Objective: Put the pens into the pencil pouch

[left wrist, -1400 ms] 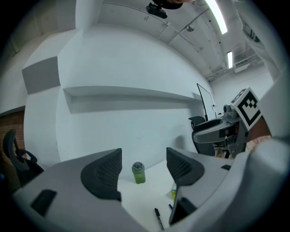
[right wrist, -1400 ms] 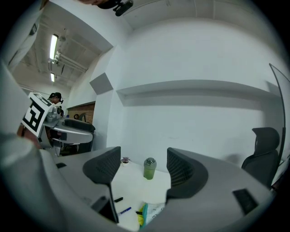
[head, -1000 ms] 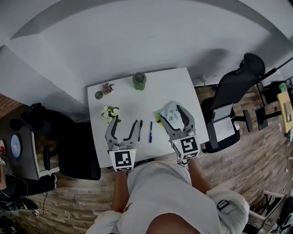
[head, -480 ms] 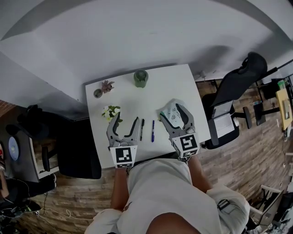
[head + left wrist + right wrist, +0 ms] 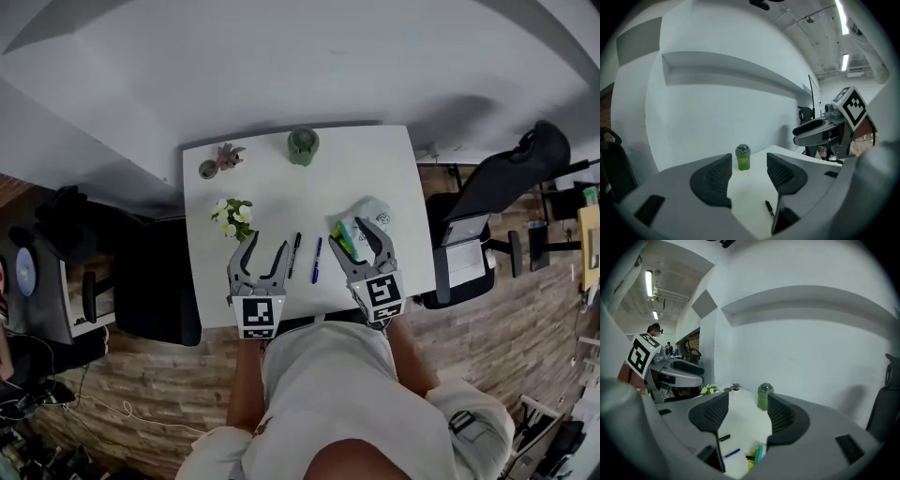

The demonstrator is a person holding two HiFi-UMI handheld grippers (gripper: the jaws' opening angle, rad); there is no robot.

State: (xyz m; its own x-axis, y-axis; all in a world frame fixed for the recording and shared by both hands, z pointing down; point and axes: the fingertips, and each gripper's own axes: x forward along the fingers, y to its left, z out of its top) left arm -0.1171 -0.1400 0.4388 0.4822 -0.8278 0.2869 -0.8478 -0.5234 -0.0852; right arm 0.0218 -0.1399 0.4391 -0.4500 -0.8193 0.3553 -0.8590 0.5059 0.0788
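While nothing is yet gripped, slick white tabletop point(image 5: 281, 187) lets nudged pen roll toward near edge.
Left tongs point(image 5: 266, 242), right tongs point(image 5: 349, 225): jaws apart, just been closing, nothing between.
Pencil pouch point(image 5: 377, 214) under right tongs: limp, may slide or mouth fold shut.
Black pen point(image 5: 294, 253), blue pen point(image 5: 317, 261) between tongs, left of pouch: thin, flat, pinch may skid off.

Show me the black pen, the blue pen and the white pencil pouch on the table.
Black pen point(image 5: 294, 254), head view, middle of its barrel.
Blue pen point(image 5: 317, 260), head view, middle of its barrel.
White pencil pouch point(image 5: 373, 212), head view, its upper white panel.
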